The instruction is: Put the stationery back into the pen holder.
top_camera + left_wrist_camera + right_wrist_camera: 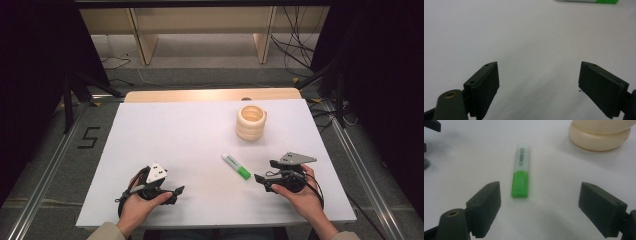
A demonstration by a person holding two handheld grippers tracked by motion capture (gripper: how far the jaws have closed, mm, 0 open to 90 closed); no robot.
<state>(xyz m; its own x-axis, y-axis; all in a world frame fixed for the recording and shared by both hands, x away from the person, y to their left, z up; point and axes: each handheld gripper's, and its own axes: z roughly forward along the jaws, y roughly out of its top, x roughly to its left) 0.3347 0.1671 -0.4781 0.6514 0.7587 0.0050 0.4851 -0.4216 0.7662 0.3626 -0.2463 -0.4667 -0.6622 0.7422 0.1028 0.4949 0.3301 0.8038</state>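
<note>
A highlighter with a white barrel and green cap lies on the white table sheet, right of centre. In the right gripper view the highlighter lies just ahead of the jaws, green cap nearest. My right gripper is held low at the front right, open and empty, pointing at it. At the front left, my left gripper is open over bare sheet, with the highlighter at that view's top edge.
A cream ribbed round container stands behind the highlighter at the back right. A wooden table edge runs along the far side. Cables and stands sit on the floor around the table.
</note>
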